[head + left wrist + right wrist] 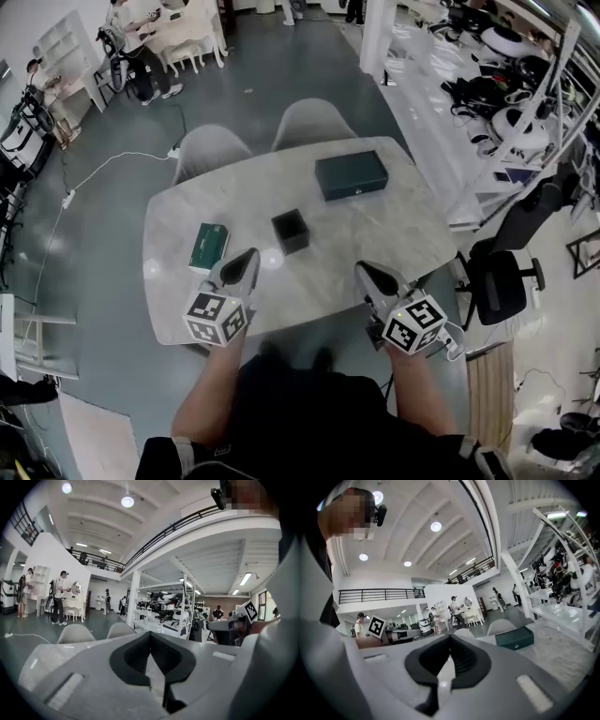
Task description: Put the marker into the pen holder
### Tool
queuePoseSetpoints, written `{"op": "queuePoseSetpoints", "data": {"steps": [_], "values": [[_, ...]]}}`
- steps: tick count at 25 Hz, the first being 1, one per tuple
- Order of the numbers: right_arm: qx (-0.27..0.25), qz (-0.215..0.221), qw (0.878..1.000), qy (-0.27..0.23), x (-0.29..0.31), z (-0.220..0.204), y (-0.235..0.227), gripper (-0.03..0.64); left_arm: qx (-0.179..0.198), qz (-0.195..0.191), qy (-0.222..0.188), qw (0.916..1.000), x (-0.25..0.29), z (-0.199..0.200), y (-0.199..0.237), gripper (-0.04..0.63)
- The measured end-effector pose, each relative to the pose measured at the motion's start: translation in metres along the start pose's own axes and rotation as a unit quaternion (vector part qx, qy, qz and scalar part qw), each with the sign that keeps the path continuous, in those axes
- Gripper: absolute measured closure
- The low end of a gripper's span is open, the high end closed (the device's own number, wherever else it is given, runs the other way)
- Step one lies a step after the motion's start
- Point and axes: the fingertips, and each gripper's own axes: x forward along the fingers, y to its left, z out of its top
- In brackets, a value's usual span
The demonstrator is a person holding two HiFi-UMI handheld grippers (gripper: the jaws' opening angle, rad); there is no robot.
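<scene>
Left gripper (248, 257): jaws closed tip to tip, nothing between them (we read this in its own view).
Right gripper (363, 271): jaws closed, empty.
Pen holder (290, 231): mid-tabletop (394, 234), ahead of both grippers, untouched.
Marker: we cannot make it out.

No writing, label or number is legible on anything here.

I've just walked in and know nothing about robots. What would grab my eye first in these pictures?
First come the two hand-held tools near the person: the left claw and the right claw. Each carries black-and-white square patterns, and both are shut and empty. Beyond them, on the pale table, a small black pen holder stands in the middle. A dark green case lies farther back and a green box to the left.
</scene>
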Motion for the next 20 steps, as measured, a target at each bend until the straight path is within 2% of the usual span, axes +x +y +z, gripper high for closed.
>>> {"op": "queuePoseSetpoints", "data": {"steps": [3, 7, 10, 15, 20], "values": [[0.000, -0.014, 1.000, -0.002, -0.017, 0.000, -0.008, 0.615, 0.028, 0.001, 0.016, 0.9995, 0.005, -0.002, -0.005, 0.585], [-0.027, -0.041, 0.999, -0.012, -0.015, 0.010, -0.008, 0.615, 0.044, -0.005, 0.010, 0.9990, 0.003, 0.007, 0.004, 0.584], [-0.037, -0.043, 0.998, -0.016, -0.002, 0.015, -0.002, 0.615, 0.058, -0.015, 0.012, 0.9981, 0.002, 0.013, 0.007, 0.584], [-0.057, -0.024, 0.998, -0.005, 0.031, 0.016, 0.039, 0.615, 0.072, -0.034, 0.017, 0.9967, -0.012, 0.018, 0.027, 0.585], [-0.061, -0.023, 0.998, 0.005, 0.056, 0.008, 0.075, 0.615, 0.059, -0.036, 0.015, 0.9975, -0.039, 0.016, 0.061, 0.586]]}}
